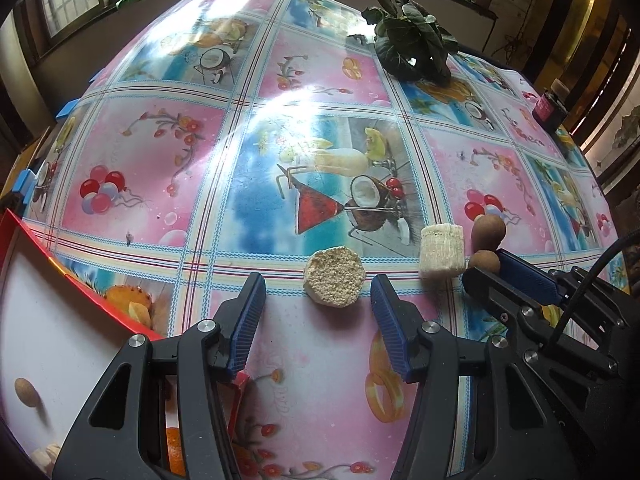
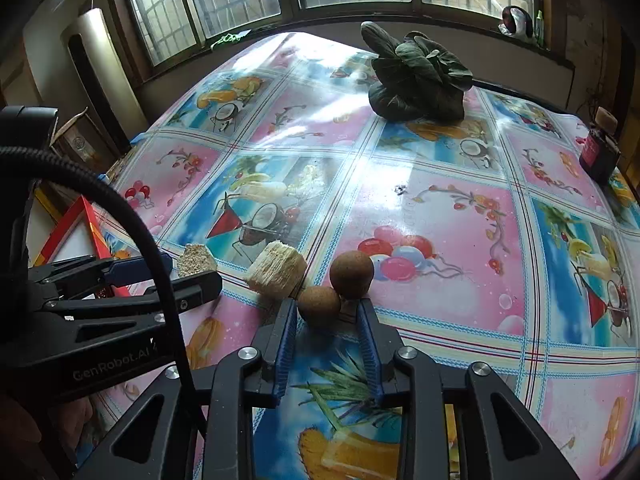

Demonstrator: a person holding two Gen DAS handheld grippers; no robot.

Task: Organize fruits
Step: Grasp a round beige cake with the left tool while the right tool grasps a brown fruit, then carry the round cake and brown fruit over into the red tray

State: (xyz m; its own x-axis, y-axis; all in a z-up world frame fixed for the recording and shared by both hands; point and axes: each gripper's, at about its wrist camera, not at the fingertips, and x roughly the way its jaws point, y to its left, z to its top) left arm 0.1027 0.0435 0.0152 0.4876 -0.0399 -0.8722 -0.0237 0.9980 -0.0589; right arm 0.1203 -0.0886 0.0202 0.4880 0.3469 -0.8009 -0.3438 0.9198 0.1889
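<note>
Two small round brown fruits lie together on the patterned tablecloth: the near one (image 2: 319, 305) (image 1: 484, 261) and the far one (image 2: 352, 271) (image 1: 488, 231). My right gripper (image 2: 326, 306) (image 1: 486, 270) is open, its jaws on either side of the near fruit without closing on it. Two pale cut pieces lie to the left: a round grainy slice (image 1: 334, 277) (image 2: 196, 260) and a fibrous chunk (image 1: 442, 250) (image 2: 276, 268). My left gripper (image 1: 318, 286) is open and empty, just short of the round slice. A red-rimmed white tray (image 1: 56, 320) at the left holds one brown fruit (image 1: 27, 392).
A dark leafy vegetable (image 2: 420, 80) (image 1: 412, 44) lies at the far side of the table. A dark jar (image 2: 598, 148) (image 1: 550, 106) stands at the far right edge. Windows run behind the table. An orange object (image 1: 174, 452) shows under the left gripper.
</note>
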